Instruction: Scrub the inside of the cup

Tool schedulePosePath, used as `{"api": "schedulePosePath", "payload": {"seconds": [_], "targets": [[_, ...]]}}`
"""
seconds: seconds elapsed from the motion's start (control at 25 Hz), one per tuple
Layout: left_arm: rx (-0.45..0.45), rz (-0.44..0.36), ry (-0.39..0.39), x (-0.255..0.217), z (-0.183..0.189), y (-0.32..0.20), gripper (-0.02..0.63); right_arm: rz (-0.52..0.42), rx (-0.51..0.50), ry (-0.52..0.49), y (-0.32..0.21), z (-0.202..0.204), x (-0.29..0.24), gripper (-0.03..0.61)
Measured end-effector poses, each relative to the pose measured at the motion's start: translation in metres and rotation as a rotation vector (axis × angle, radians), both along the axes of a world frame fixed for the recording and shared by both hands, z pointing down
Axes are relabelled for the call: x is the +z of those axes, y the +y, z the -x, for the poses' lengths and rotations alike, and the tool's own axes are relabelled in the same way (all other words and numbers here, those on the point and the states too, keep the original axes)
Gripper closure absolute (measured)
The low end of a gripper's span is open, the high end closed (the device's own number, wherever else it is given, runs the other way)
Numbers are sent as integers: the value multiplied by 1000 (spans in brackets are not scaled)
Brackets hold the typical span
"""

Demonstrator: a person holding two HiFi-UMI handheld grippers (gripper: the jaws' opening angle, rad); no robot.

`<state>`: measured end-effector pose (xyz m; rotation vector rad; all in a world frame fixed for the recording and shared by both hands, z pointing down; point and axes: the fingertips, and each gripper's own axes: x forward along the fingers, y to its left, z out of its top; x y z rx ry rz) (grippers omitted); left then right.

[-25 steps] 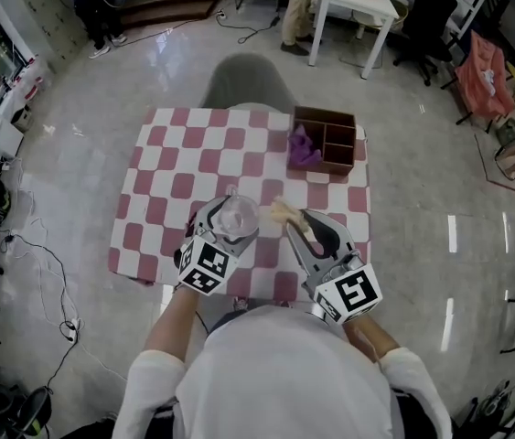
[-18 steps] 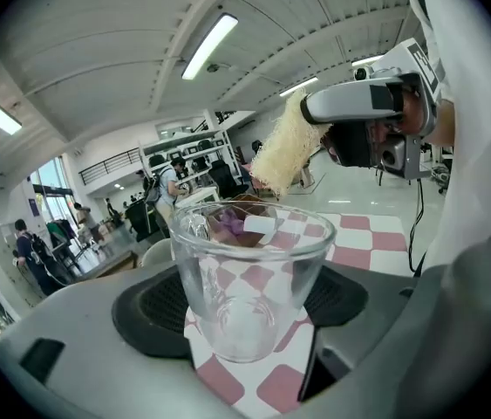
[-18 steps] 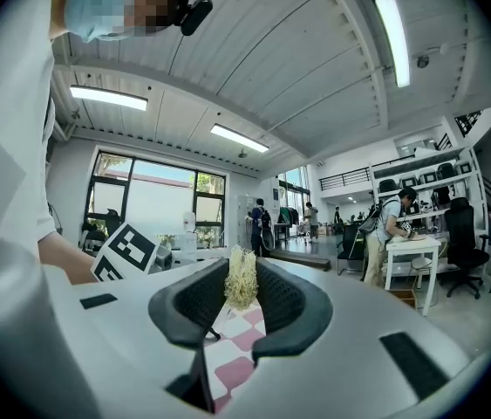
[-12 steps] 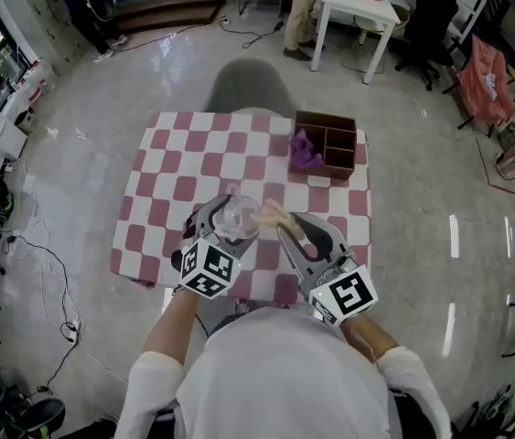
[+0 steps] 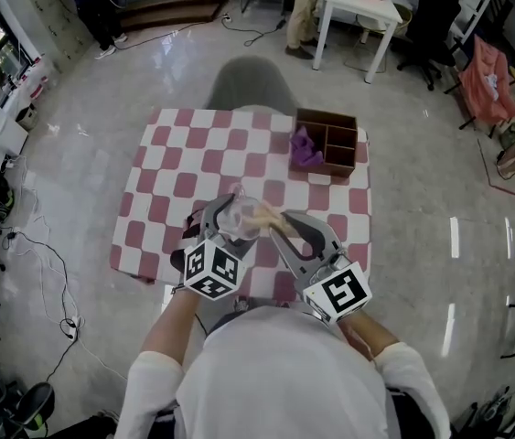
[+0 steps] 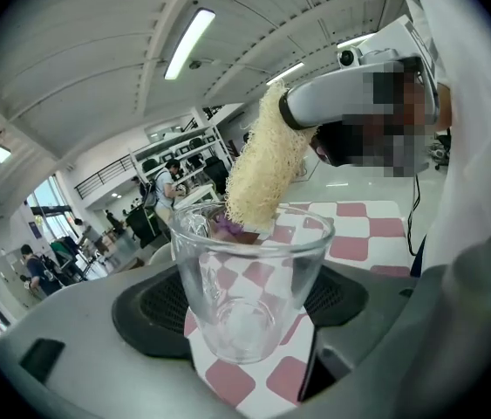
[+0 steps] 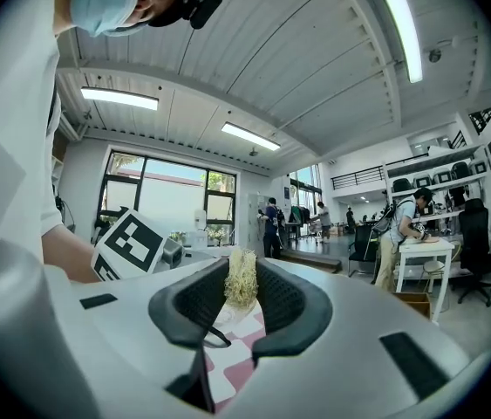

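1. The left gripper (image 5: 229,220) pinches a clear glass cup (image 6: 247,273) between its jaws.
2. The right gripper (image 5: 280,225) is clamped on a pale loofah scrubber (image 6: 262,160), just beside the left gripper.
3. The scrubber's far tip dips just inside the cup's mouth.
4. A red-and-white checkered tablecloth (image 5: 193,154) lies below both grippers.

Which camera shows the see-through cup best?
The left gripper view: the cup fills the middle, clamped in the left tongs, with the scrubber at its rim. The head view shows the cup small, from above. The right gripper view shows mostly the scrubber; the cup is barely visible.
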<state>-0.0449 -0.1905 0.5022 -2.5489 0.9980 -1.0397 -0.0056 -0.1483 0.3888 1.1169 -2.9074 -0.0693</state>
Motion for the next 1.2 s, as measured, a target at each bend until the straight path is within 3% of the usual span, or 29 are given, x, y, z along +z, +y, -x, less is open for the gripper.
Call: {"api": "schedulePosePath", "payload": {"seconds": [0.32, 0.68, 1.2], "targets": [[-6, 1, -21, 0, 2, 1, 235, -42, -68, 22, 3, 17, -9, 471], [3, -43, -56, -9, 2, -3, 235, 47, -101, 150, 1, 20, 17, 471], [74, -58, -111, -2, -13, 11, 235, 80, -165, 145, 4, 33, 17, 471]]}}
